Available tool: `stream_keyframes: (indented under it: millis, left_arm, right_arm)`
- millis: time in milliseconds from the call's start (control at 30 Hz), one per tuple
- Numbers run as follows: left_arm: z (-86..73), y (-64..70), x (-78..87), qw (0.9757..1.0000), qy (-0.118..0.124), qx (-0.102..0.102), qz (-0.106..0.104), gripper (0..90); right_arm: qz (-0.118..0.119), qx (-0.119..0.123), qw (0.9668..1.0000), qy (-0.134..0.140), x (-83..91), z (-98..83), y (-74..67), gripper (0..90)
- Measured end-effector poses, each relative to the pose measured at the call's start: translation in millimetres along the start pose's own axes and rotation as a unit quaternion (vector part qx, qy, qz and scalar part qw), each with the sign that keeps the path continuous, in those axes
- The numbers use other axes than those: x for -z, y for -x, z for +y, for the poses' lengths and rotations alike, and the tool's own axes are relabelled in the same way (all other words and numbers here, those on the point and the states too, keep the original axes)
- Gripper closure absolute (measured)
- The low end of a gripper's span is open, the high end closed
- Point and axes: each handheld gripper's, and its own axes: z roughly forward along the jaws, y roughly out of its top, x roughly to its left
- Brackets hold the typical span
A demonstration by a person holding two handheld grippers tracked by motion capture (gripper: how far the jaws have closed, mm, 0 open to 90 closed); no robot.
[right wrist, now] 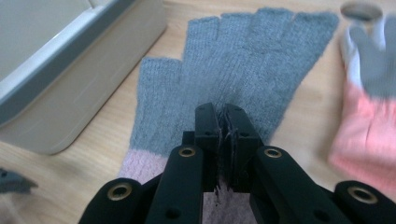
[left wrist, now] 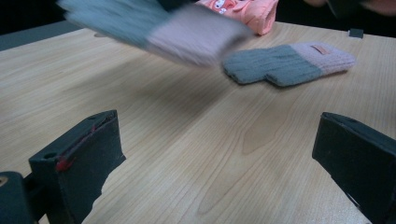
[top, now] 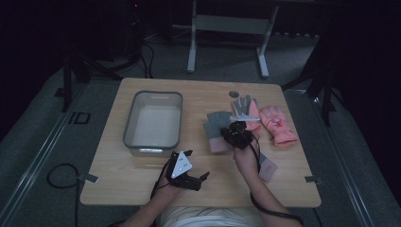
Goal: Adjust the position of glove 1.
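My right gripper (right wrist: 225,114) is shut on a grey knitted glove (right wrist: 243,60) with a pink cuff, pinching it just above the cuff. In the high view that gripper (top: 231,131) sits over the glove (top: 216,122) right of the middle of the table. The glove appears blurred and raised off the table in the left gripper view (left wrist: 140,25). Its matching glove (left wrist: 287,63) lies flat on the wood, partly under the forearm in the high view (top: 267,168). My left gripper (top: 197,164) hovers near the front edge, open with nothing between its jaws (left wrist: 217,121).
A grey plastic bin (top: 153,149) stands left of the middle, close to the held glove (right wrist: 60,79). A pink glove with grey fingers (top: 247,109) and an all-pink glove (top: 279,125) lie at the right. A round hole (top: 235,93) marks the table's far side.
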Motion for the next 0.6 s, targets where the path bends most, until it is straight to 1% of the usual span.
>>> stream_keyframes:
  millis: [33, 67, 100, 133, 167, 200, 233, 267, 500, 533, 600]
  left_arm:
    - [0.0, 0.1, -0.1, 1.0000, 0.000, -0.001, 0.000, 0.9]
    - [0.1, 0.4, -0.2, 1.0000, 0.000, -0.001, 0.000, 0.9]
    - [0.1, 0.3, -0.2, 1.0000, -0.001, -0.002, 0.000, 0.9]
    - [0.1, 0.3, -0.2, 1.0000, -0.001, -0.002, 0.000, 0.9]
    - [0.1, 0.9, -0.1, 1.0000, -0.001, -0.005, 0.001, 0.9]
    - [0.1, 0.9, -0.1, 1.0000, -0.001, -0.005, 0.001, 0.9]
    - [0.1, 0.9, -0.2, 1.0000, -0.002, -0.005, 0.002, 0.9]
    - [0.1, 0.9, -0.2, 1.0000, -0.002, -0.005, 0.001, 0.9]
    - [0.1, 0.6, -0.2, 1.0000, -0.001, -0.003, 0.001, 0.9]
    - [0.0, 0.6, -0.1, 1.0000, 0.000, -0.003, 0.001, 0.9]
    - [0.0, 0.6, -0.1, 1.0000, -0.001, -0.003, 0.000, 0.9]
  right_arm:
    - [-0.005, 0.000, 1.0000, -0.001, -0.4, -4.5, -0.6, 85.1]
    - [0.002, -0.015, 0.9999, -0.005, -1.5, -11.9, 0.0, 85.1]
    - [0.005, -0.024, 0.9997, -0.008, -2.6, -17.5, 0.6, 85.1]
    - [0.005, -0.024, 0.9997, -0.008, -2.6, -17.5, 0.6, 85.1]
    - [0.014, -0.041, 0.9989, -0.020, -6.9, -30.5, 0.2, 85.1]
    - [0.014, -0.041, 0.9989, -0.020, -6.9, -30.5, 0.2, 85.1]
    - [0.013, -0.042, 0.9987, -0.027, -11.1, -36.8, -2.6, 85.1]
    - [0.015, -0.049, 0.9983, -0.028, -13.6, -39.4, -2.8, 85.1]
    - [0.010, -0.056, 0.9976, -0.040, -24.9, -47.6, -3.2, 84.6]
    - [0.010, -0.061, 0.9969, -0.048, -29.6, -51.3, -3.2, 84.3]
    - [0.009, -0.065, 0.9964, -0.053, -33.2, -54.5, -2.9, 83.8]
